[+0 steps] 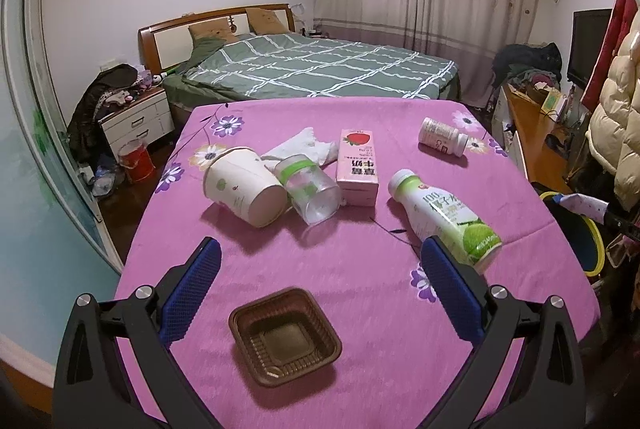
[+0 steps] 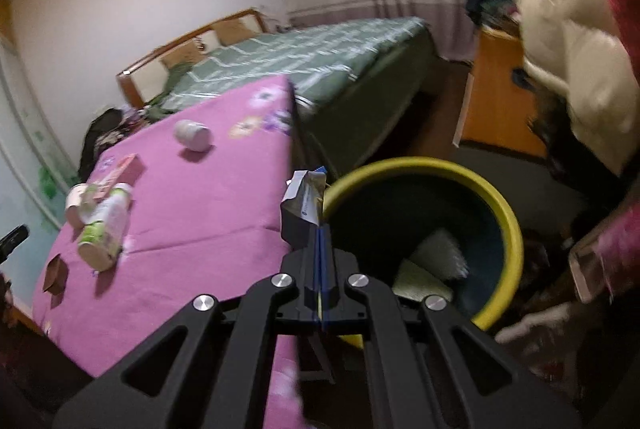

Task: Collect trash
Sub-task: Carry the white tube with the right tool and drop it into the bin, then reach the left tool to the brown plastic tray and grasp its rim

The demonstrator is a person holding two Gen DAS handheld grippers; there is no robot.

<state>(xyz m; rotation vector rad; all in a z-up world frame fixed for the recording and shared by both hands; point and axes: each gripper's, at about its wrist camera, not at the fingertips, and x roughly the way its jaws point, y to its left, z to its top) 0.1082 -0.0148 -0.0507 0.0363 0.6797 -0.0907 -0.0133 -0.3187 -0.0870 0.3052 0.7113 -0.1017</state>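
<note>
We take the round yellow-rimmed bin (image 2: 424,237) beside the pink flowered tablecloth (image 2: 192,213) as our landmark; the right gripper (image 2: 322,229) is clenched flat on a crumpled grey-and-white foil wrapper (image 2: 302,201), which sits just at the bin's near rim, on the table side, not yet clearly over the opening; pale scraps already lie at the bin's bottom.

Risk, in our judgement: let go here and the wrapper may catch the rim or drop between bin and table edge; it is light and creased, so it could also cling to a pad; the right view is smeared, so alignment over the opening is hard to confirm.

The left gripper (image 1: 320,265) is released, jaws wide, over the table well away from the bin, hovering beyond a brown square plastic tray (image 1: 285,335); a white-and-green drink bottle (image 1: 444,215) lies touching or just behind its right finger (image 1: 450,289); closing carelessly could nudge it rolling toward the bin-side table edge; a paper cup (image 1: 244,185), clear jar (image 1: 310,191), pink carton (image 1: 358,167), tissue (image 1: 304,147) and pill bottle (image 1: 442,135) lie farther off.
</note>
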